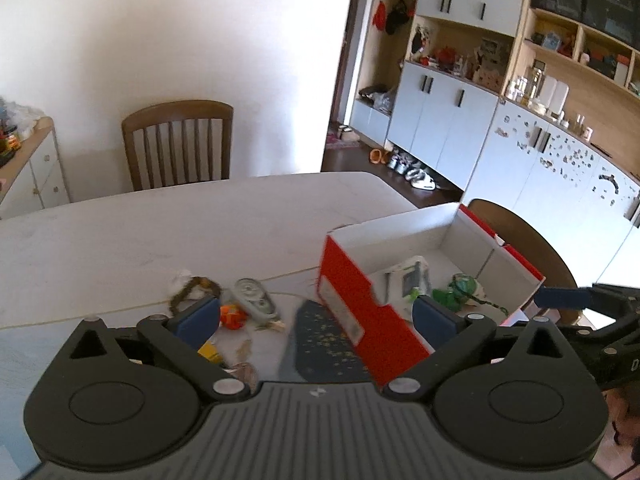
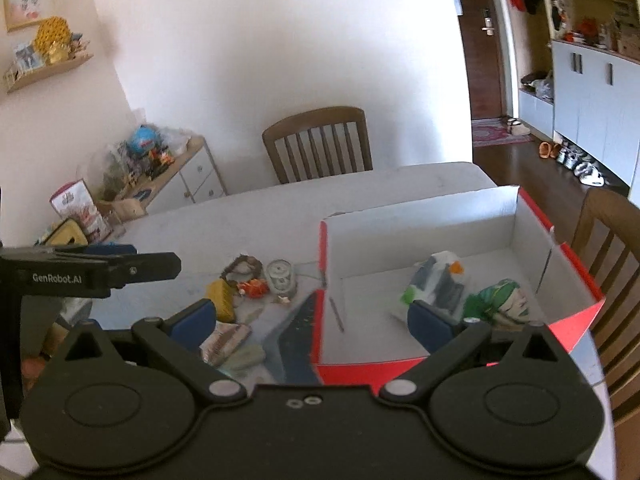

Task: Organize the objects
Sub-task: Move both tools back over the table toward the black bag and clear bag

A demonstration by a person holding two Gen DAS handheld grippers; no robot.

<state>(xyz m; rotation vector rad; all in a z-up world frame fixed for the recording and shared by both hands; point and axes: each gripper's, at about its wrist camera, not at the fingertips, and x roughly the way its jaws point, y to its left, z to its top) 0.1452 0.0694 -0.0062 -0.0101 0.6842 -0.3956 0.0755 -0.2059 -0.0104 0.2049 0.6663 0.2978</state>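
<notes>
A red box with white inner walls (image 1: pixel 352 304) (image 2: pixel 420 216) stands open on the white table (image 1: pixel 160 232). Inside it lie a white and green packet (image 1: pixel 412 276) (image 2: pixel 436 280) and a green item (image 1: pixel 460 286) (image 2: pixel 500 300). Left of the box lie a brown ring (image 2: pixel 242 266), a grey round gadget (image 2: pixel 280 276), an orange toy (image 2: pixel 254 288), a yellow block (image 2: pixel 222 298) and a dark blue flat item (image 2: pixel 300 336). My left gripper (image 1: pixel 316 314) hovers open over the box's near left corner. My right gripper (image 2: pixel 312 322) is open above the box's near wall. Neither holds anything.
Wooden chairs stand at the table's far side (image 2: pixel 320 144) and behind the box (image 1: pixel 520 240). A low cabinet with clutter (image 2: pixel 160 168) is at the left. White cupboards and shelves (image 1: pixel 460 120) line the right wall. A patterned cloth (image 2: pixel 228 340) lies near the table's front edge.
</notes>
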